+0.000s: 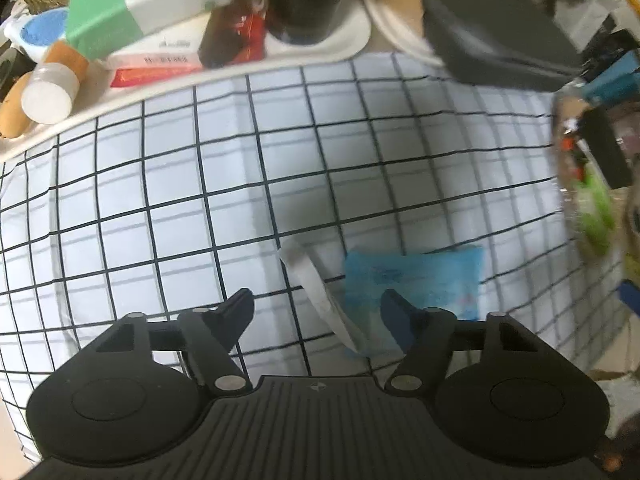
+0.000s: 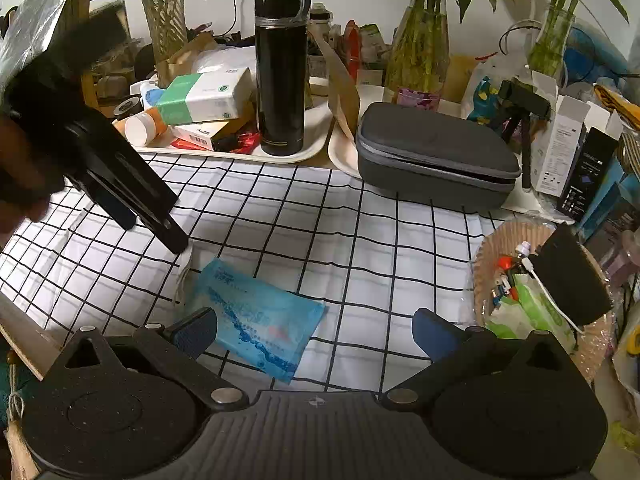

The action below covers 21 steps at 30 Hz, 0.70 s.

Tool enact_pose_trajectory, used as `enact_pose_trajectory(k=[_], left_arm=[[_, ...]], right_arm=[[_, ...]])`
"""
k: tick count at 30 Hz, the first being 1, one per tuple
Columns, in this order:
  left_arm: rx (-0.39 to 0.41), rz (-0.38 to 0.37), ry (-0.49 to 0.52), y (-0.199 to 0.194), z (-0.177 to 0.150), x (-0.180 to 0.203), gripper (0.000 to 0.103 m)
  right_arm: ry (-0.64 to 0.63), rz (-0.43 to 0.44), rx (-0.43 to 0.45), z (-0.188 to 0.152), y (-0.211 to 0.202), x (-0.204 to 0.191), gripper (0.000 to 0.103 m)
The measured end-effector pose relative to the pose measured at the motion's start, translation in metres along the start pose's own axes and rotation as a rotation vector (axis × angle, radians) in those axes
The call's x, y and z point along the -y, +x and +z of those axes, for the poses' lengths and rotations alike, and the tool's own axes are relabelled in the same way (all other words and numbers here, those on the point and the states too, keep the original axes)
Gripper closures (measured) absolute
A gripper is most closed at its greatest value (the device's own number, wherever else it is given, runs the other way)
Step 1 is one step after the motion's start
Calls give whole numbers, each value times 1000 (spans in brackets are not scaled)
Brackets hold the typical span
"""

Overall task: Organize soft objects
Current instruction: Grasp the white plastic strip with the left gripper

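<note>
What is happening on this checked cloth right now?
A person holds a gripper in each hand. The left gripper points down over a white mask-like item lying beside a blue soft pack on the checked cloth; its jaws are open, gripping nothing. The right gripper hovers open nearby. A paper-lined basket sits to the right.

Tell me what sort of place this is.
Probably a cluttered table in a home. A checked tablecloth covers it, glass vases of lucky bamboo line the back, and trays hold a black thermos flask, a tissue box and a grey zip case.
</note>
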<state>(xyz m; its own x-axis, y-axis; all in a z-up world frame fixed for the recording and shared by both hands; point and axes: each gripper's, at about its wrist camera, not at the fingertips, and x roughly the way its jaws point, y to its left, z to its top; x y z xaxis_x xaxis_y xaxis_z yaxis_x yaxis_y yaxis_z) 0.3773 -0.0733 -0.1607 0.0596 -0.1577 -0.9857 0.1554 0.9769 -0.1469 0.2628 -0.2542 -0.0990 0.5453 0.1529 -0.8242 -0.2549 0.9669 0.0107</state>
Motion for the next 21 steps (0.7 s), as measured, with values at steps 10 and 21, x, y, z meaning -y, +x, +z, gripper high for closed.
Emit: enact_pose_trajectory(k=[10, 21], left_arm=[[-105, 11, -27, 37, 5, 6, 72], [-34, -31, -1, 15, 0, -3, 99]], right_arm=[[31, -11, 7, 2, -1, 8, 0], [17, -32, -24, 0, 12, 4, 0]])
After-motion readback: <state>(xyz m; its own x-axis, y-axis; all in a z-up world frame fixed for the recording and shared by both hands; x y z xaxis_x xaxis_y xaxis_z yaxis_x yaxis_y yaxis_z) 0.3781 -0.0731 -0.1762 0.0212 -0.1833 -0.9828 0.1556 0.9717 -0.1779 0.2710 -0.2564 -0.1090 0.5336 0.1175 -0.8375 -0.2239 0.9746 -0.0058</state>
